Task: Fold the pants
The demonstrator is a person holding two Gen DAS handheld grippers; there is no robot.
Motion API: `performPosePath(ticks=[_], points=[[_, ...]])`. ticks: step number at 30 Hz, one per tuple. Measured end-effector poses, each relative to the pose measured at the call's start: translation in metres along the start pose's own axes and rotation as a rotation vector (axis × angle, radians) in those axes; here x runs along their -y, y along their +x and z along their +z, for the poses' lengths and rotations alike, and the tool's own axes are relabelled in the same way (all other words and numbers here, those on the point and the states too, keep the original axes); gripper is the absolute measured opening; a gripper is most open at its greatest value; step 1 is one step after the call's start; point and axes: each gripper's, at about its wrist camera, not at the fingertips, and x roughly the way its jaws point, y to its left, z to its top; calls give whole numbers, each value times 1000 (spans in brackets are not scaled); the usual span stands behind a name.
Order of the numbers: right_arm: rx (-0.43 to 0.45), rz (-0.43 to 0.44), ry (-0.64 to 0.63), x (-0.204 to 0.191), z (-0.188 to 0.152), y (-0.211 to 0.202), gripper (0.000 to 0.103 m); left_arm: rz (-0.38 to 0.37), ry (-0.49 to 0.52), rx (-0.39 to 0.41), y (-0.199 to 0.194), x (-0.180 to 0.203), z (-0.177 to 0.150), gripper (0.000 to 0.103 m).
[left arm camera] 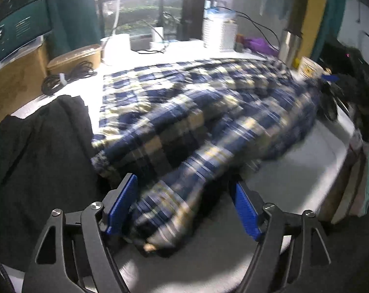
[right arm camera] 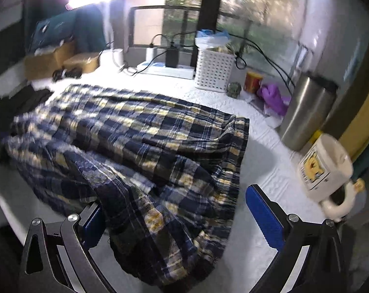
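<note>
My left gripper (left arm camera: 184,207) is spread wide. A lumpy end of the checked pants (left arm camera: 196,122) lies between its blue pads (left arm camera: 122,207), right beside the left pad, but nothing is pinched. My right gripper (right arm camera: 177,219) is spread wide too. A fold of the pants (right arm camera: 135,146) drapes by its left pad, and the other pad is out over the bare white table (right arm camera: 270,171).

The pants lie in a big heap across the middle of the table, partly doubled over. I think I have let the cloth drop after a fold, and now it needs tidying.

To do this well, I should pull both grippers back gently so no cloth comes along. Then I should look for the bumpy near edge and flatten it before I fold again. I must watch the cup (right arm camera: 326,171) on my right, because it stands near that gripper and could get knocked.

The right view shows the white basket (right arm camera: 213,70), the shiny metal bin (right arm camera: 306,112) and the purple thing (right arm camera: 273,97) clearly. The left view shows a black cloth (left arm camera: 37,158) just beside the pants and a coil of black cable (left arm camera: 64,78); there they are only a dark blur
</note>
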Motion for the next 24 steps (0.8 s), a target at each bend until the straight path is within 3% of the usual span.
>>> performPosePath(ticks=[2,3,5,8,12,15,16,17,18,21,24], points=[[-6,-6,-33,-3,-8,-3,103,21,-14,-11,4,-5,1,42],[-15,10,-38,-4,-13,-2,103,27,-29,-13,6,-8,2,38],[-39,27,-24,-2,-24,0,103,21,-41,1,5,-12,4,18],[-62,7,10,-1,-40,-1,103,21,-15,19,0,-8,6,8],[-42,-18,-21,-25,-56,-14,93,29,14,31,-8,-3,8,7],[-21,-119,-125,-51,-62,-12,86,27,21,30,-10,-1,6,7],[-16,-151,-148,-55,-63,-9,66,26,23,28,-10,-1,5,7],[-19,-173,-155,-57,-64,-5,33,25,25,24,-10,-1,4,7],[-28,-175,-142,-56,-64,-2,28,23,27,16,-8,-1,3,7],[-18,-164,-121,-52,-63,-2,28,33,29,12,-10,0,-1,7],[0,-156,-88,-44,-61,-9,20,17,22,1,-12,-1,-5,10]])
